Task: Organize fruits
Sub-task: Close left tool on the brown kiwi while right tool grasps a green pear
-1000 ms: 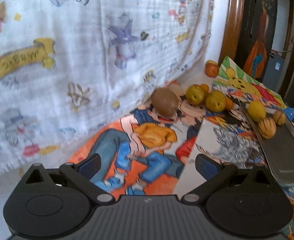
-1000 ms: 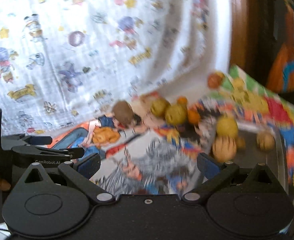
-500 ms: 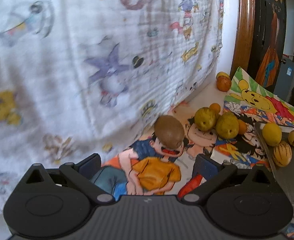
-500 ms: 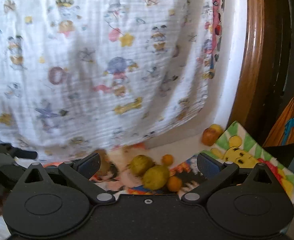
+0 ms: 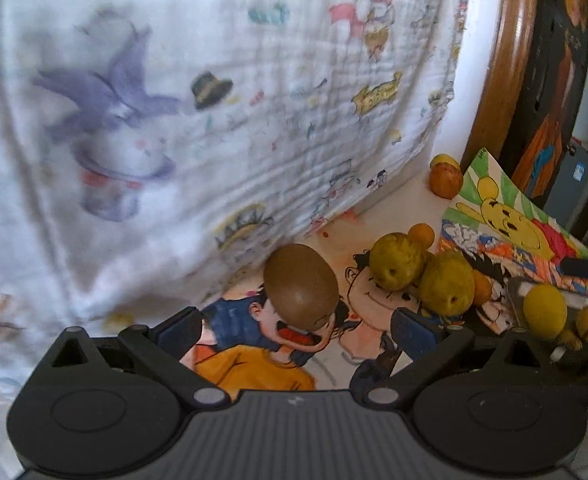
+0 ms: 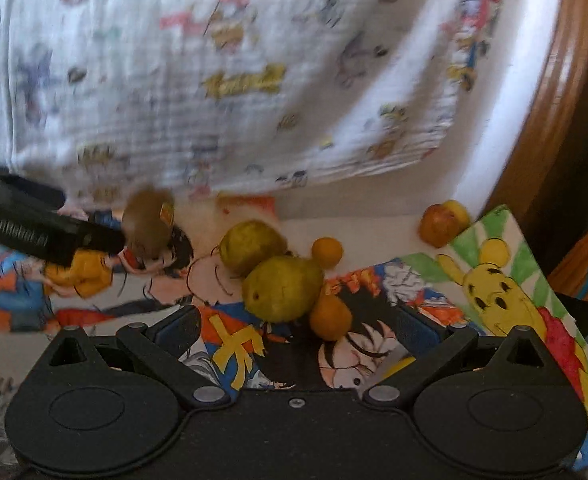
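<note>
Kiwi (image 5: 301, 286) at centre frame, just ahead of the left gripper (image 5: 297, 330), jaws wide and empty (right gripper (image 6: 297, 330) likewise); pears (image 6: 282, 288) lower centre.

On the cartoon mat (image 5: 254, 364), the kiwi (image 5: 301, 286) sits at 12 o'clock just ahead of the left gripper (image 5: 295, 332), between its spread fingers. Two guavas (image 5: 397, 255) touch each other at 2 o'clock, small oranges (image 5: 421, 235) tucked beside them. Farther out at 1 o'clock an apple (image 5: 445, 179) lies near the hanging sheet (image 5: 214, 80). At 3 o'clock, a lemon (image 5: 544, 311) rests on the tray (image 5: 513, 292).

In the right view, the right gripper (image 6: 297, 330) has the guavas (image 6: 282, 288) just ahead at 12 o'clock.
</note>
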The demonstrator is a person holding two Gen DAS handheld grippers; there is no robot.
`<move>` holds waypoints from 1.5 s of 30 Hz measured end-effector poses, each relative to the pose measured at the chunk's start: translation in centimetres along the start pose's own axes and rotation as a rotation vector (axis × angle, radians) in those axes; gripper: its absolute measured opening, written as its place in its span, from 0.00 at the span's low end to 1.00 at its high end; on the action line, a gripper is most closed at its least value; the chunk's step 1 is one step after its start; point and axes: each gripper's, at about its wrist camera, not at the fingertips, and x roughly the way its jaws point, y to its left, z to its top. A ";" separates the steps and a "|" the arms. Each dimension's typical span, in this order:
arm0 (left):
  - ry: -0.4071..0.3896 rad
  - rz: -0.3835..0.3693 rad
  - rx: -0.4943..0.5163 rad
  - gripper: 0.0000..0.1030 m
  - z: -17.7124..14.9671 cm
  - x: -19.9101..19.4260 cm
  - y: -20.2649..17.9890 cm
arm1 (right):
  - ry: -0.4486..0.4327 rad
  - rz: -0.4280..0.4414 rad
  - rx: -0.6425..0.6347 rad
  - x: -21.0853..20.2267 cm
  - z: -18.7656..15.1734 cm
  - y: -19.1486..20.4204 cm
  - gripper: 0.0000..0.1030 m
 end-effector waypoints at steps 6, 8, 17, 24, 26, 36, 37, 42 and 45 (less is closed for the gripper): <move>0.020 0.009 -0.035 1.00 0.1 2.9 -0.3 | 0.015 0.015 -0.058 3.1 -0.2 0.5 0.99; 0.022 0.016 -0.039 1.00 0.2 3.6 -0.4 | 0.019 0.018 -0.064 4.0 -0.2 0.6 0.99; 0.010 0.031 -0.043 1.00 0.5 5.4 -0.9 | 0.024 0.040 -0.087 6.6 0.0 0.2 0.99; 0.007 0.038 -0.052 1.00 0.5 6.1 -1.3 | 0.026 0.064 -0.089 7.7 0.1 0.1 0.99; 0.006 0.039 -0.058 1.00 0.6 6.2 -1.3 | 0.029 0.069 -0.093 8.0 0.1 0.2 0.98; -0.001 0.028 -0.091 0.99 0.7 7.0 -1.4 | 0.034 0.072 -0.098 8.6 0.4 0.4 0.85; -0.001 0.027 -0.096 0.97 0.8 7.0 -1.3 | 0.034 0.068 -0.097 8.7 0.4 0.4 0.84; 0.000 0.031 -0.109 0.92 0.8 7.0 -1.0 | 0.033 0.053 -0.087 9.0 0.5 0.4 0.80; 0.005 0.031 -0.115 0.88 0.8 7.3 -0.9 | 0.034 0.044 -0.080 9.1 0.4 0.5 0.79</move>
